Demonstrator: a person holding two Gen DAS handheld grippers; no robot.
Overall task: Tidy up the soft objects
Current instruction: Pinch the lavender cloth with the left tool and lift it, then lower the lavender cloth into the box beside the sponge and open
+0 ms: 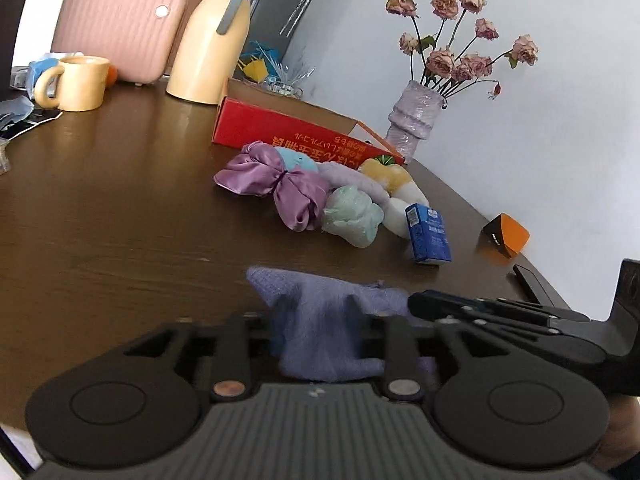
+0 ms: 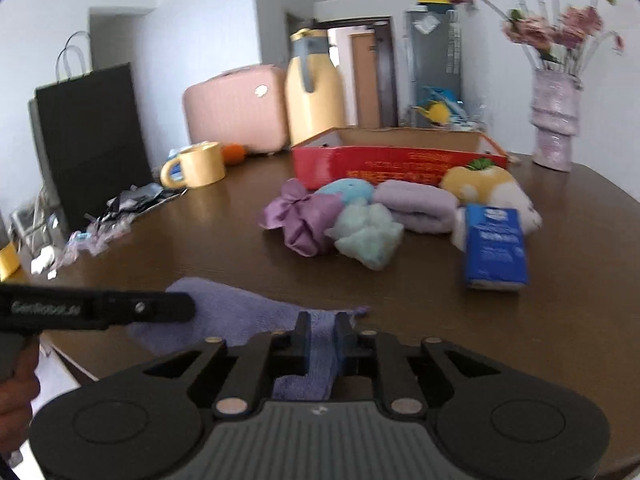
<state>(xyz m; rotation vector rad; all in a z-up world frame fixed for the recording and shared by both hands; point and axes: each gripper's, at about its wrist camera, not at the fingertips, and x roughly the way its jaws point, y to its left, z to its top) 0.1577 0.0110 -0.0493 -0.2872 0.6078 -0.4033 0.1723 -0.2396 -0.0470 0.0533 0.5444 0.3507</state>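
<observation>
A purple knit cloth (image 1: 320,292) (image 2: 232,308) lies at the near edge of the brown table (image 1: 120,208). My left gripper (image 1: 314,308) has its jaws apart, with the cloth loose between them. My right gripper (image 2: 323,320) is shut on a fold of the same cloth. Each gripper shows in the other's view, close beside it. Farther in sits a heap of soft things: a purple satin bow (image 2: 300,216), a mint fluffy piece (image 2: 368,236), a lilac rolled towel (image 2: 416,204), a light-blue plush (image 2: 352,190) and a yellow-and-white plush (image 2: 480,182). Behind them stands an open red box (image 2: 360,160).
A blue tissue pack (image 2: 494,248) stands right of the heap. A yellow mug (image 2: 196,164), a cream jug (image 2: 316,88) and a pink case (image 2: 236,108) stand at the back. A vase of flowers (image 2: 554,120) is back right, an orange-black box (image 1: 506,236) near the right edge.
</observation>
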